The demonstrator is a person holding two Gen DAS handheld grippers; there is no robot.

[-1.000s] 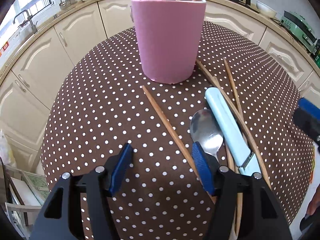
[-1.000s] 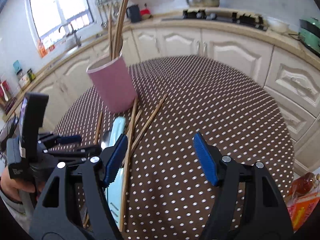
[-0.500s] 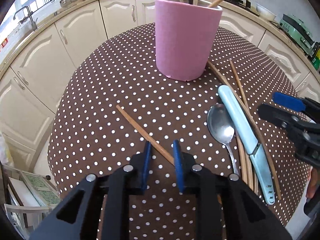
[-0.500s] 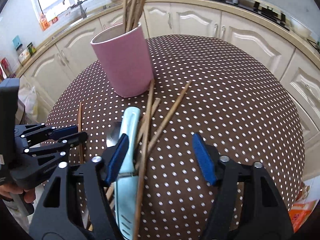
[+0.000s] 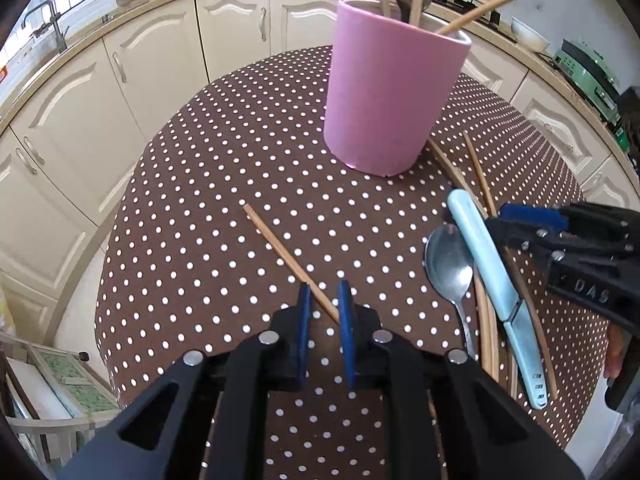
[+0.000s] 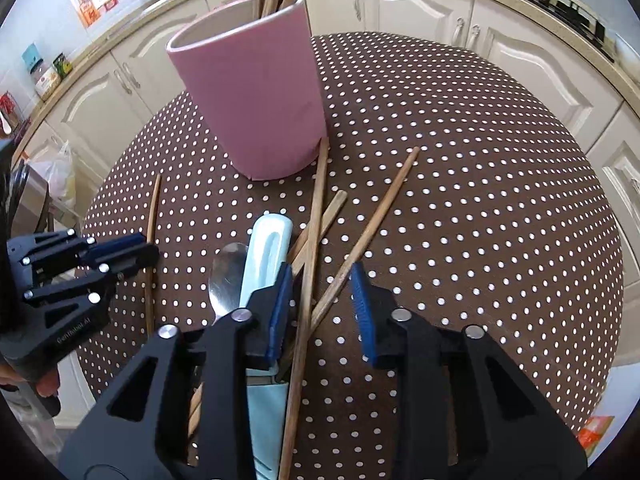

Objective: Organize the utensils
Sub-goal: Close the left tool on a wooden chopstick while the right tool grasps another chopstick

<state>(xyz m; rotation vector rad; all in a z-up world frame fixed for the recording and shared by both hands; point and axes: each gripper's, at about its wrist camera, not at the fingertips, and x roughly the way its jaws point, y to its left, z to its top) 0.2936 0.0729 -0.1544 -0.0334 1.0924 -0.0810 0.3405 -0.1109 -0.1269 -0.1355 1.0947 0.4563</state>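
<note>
Left gripper (image 5: 323, 302): since a second ago its jaws have narrowed from wide to a slim gap around the lone chopstick (image 5: 288, 256), apparently pinching it; pickup likely next. Right gripper (image 6: 320, 300): narrowed to half-open, straddling the right-hand chopsticks (image 6: 316, 232), nothing held. Cup (image 5: 392, 92), far centre: holds several chopsticks and a dark utensil. Spoon (image 5: 446, 256) and knife (image 5: 484, 256) lie near right.

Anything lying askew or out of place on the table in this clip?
Yes. Several chopsticks lie crossed over each other beside the pink holder, next to a spoon and a pale blue knife. One chopstick lies apart, diagonal, its near end between the left claw's narrowed jaws. Nothing looks spilled or broken.
</note>
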